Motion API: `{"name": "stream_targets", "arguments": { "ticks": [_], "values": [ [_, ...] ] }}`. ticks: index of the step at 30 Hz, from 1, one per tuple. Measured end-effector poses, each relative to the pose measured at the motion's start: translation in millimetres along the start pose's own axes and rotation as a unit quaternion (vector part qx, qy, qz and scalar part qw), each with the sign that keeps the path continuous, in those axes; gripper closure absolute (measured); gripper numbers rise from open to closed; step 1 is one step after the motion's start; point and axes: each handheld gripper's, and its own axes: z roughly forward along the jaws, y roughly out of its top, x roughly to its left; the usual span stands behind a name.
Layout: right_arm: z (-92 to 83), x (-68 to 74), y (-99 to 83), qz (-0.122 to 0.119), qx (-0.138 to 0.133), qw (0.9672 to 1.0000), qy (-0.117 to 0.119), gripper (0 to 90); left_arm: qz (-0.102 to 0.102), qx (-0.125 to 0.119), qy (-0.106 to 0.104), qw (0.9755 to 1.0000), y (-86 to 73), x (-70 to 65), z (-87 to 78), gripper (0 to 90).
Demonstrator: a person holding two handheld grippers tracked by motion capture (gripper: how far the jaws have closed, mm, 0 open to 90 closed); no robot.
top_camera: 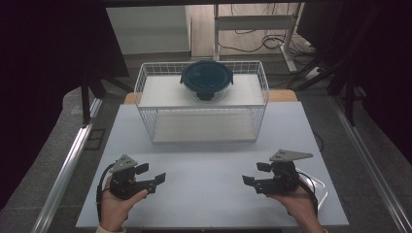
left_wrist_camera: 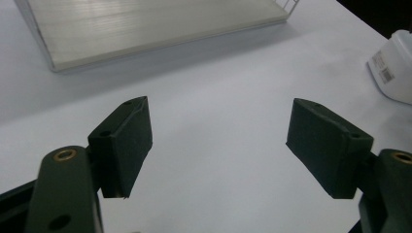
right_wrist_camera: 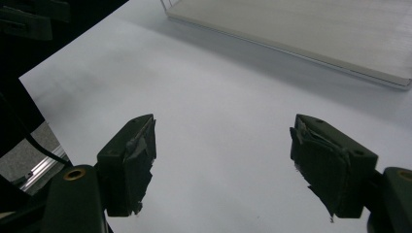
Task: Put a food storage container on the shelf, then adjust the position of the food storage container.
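Jaws of both grippers gape empty; round dark-lidded container (top_camera: 207,80) sits on wire rack (top_camera: 145,82).

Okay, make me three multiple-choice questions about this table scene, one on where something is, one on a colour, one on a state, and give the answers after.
1. Where does the round container sit?
A. On the upper shelf of the white wire rack
B. On the table between the grippers
C. On the rack's lower shelf

2. What colour is the container's lid?
A. Red
B. Dark blue-green
C. Yellow

3. How do the jaws of the left gripper and right gripper stand?
A. Both shut on the container
B. Left shut, right open
C. Both open, with nothing between them

Answers: 1 A, the high view shows the container on the rack's top board. 2 B, the lid looks dark blue-green in the high view. 3 C, each gripper view shows bare table between widely parted pads.
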Motion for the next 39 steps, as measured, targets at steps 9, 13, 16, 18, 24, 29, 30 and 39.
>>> {"name": "stream_targets", "arguments": {
  "ticks": [9, 13, 16, 18, 24, 29, 30, 39],
  "values": [
    [-9.4, 0.5, -2.2, 0.01, 0.001, 0.9997, -0.023, 26.5, -0.002, 0.0, 0.004, 1.0, 1.3, -1.9, -4.1, 23.5],
    [-14.7, 1.2, -3.1, 0.018, 0.004, 0.9991, -0.037, 28.7, 0.007, 0.007, 0.001, 1.0, 2.2, -4.0, -5.8, 23.2],
    [-22.5, -2.3, -4.4, 0.026, 0.007, 0.9984, -0.05, 33.4, 0.011, 0.011, 0.001, 0.9999, 3.1, -2.4, -6.2, 23.0],
    [-28.0, -7.2, -6.2, 0.039, 0.006, 0.9976, -0.057, 36.3, 0.005, 0.014, 0.002, 0.9999, 3.4, -0.4, -4.8, 23.0],
    [-39.9, -22.1, -11.3, 0.052, 0.016, 0.9944, -0.09, 43.7, 0.003, 0.016, -0.001, 0.9999, 2.1, 0.2, -2.0, 23.2],
    [-62.1, -31.4, -21.1, 0.067, 0.018, 0.9907, -0.117, 55.1, 0.003, 0.015, -0.003, 0.9999, 1.1, -0.4, -2.0, 23.5],
    [-62.1, -31.4, -21.1, 0.067, 0.018, 0.9907, -0.117, 55.1, 0.003, 0.015, -0.003, 0.9999, 1.1, -0.4, -2.0, 23.5],
    [-119.0, -50.6, -58.4, 0.096, 0.029, 0.974, -0.203, 79.7, -0.001, 0.022, -0.005, 0.9998, -0.5, 0.6, 0.3, 23.4]
  ]
}}
